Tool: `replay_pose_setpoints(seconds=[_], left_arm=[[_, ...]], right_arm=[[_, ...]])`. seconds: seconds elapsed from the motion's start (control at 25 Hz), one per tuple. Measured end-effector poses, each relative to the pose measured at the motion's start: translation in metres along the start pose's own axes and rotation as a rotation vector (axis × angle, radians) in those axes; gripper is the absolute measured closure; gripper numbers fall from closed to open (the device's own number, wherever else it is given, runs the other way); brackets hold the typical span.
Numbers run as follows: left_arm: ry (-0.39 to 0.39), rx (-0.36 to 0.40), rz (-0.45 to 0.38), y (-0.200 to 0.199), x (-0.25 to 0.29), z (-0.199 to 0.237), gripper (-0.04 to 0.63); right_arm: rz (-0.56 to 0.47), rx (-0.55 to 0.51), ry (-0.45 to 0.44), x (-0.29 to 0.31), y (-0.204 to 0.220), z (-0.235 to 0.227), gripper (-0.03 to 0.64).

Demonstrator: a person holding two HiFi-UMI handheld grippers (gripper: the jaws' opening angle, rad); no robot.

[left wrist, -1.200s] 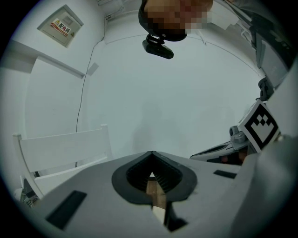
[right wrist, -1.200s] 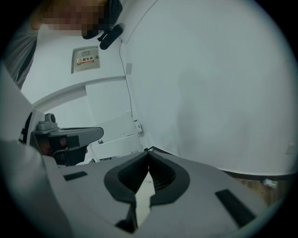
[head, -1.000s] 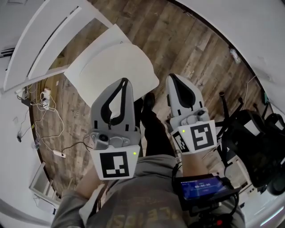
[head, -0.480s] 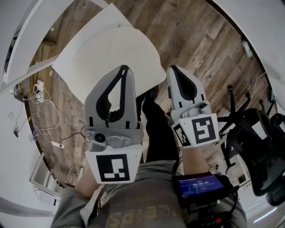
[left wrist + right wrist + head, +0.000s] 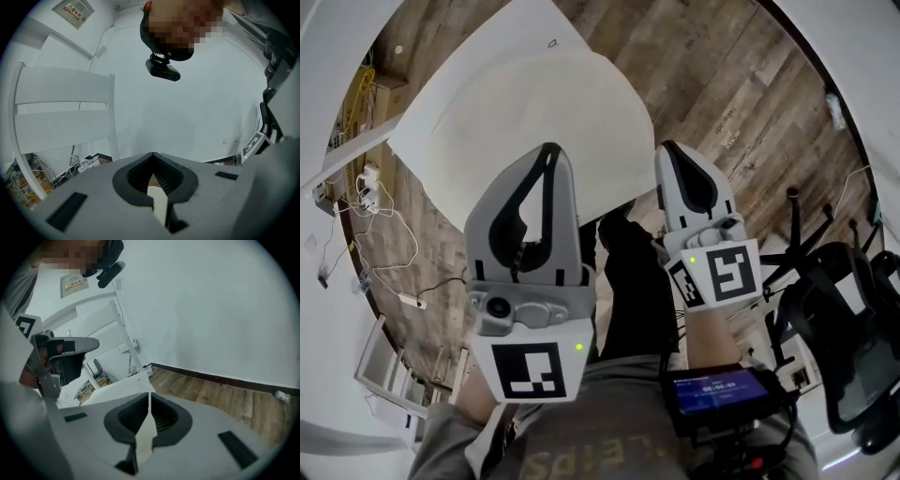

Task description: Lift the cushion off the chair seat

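The flat white cushion with a rounded edge [image 5: 544,94] lies on the seat of the white wooden slat-backed chair [image 5: 61,89], directly ahead of and below both tools, and nothing grips it yet. We judge this to be the approach step.

The left tool [image 5: 548,150] has its jaws tip to tip and empty. The right tool [image 5: 666,150] shows only a hairline slit between its jaws and is also empty.

Next, we need to spread both tools, bring them to the cushion's near edge well apart from each other, clamp the edge, and raise it evenly.

The chair stands on a brown wood-plank floor [image 5: 722,84] near a plain white wall [image 5: 211,301]. Loose cables [image 5: 370,216] lie on the left, and a black office chair [image 5: 853,337] stands on the right.
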State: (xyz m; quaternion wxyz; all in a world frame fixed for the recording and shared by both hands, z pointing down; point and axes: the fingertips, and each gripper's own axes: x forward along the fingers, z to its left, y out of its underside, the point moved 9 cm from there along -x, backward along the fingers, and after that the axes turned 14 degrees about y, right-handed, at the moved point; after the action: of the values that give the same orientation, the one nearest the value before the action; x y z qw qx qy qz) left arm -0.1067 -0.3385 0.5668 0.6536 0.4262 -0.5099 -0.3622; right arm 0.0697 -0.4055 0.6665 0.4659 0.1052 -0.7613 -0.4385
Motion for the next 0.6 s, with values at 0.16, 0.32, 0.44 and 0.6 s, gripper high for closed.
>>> replay_pose_setpoints(seconds=[0.16, 0.32, 0.44, 0.6], left_arm=[[-0.008, -0.021, 0.007, 0.011, 0.005, 0.003, 0.589], [-0.007, -0.030, 0.015, 0.019, 0.011, 0.007, 0.589], [-0.015, -0.040, 0.023, 0.022, 0.012, 0.009, 0.589], [-0.020, -0.048, 0.032, 0.026, 0.012, 0.009, 0.589]], right_arm=[[0.025, -0.003, -0.012, 0.015, 0.010, -0.004, 0.570], [0.054, 0.035, -0.055, 0.029, 0.020, -0.007, 0.457], [0.083, 0.052, -0.088, 0.037, 0.027, -0.011, 0.417], [0.134, 0.072, -0.123, 0.051, 0.038, -0.016, 0.395]])
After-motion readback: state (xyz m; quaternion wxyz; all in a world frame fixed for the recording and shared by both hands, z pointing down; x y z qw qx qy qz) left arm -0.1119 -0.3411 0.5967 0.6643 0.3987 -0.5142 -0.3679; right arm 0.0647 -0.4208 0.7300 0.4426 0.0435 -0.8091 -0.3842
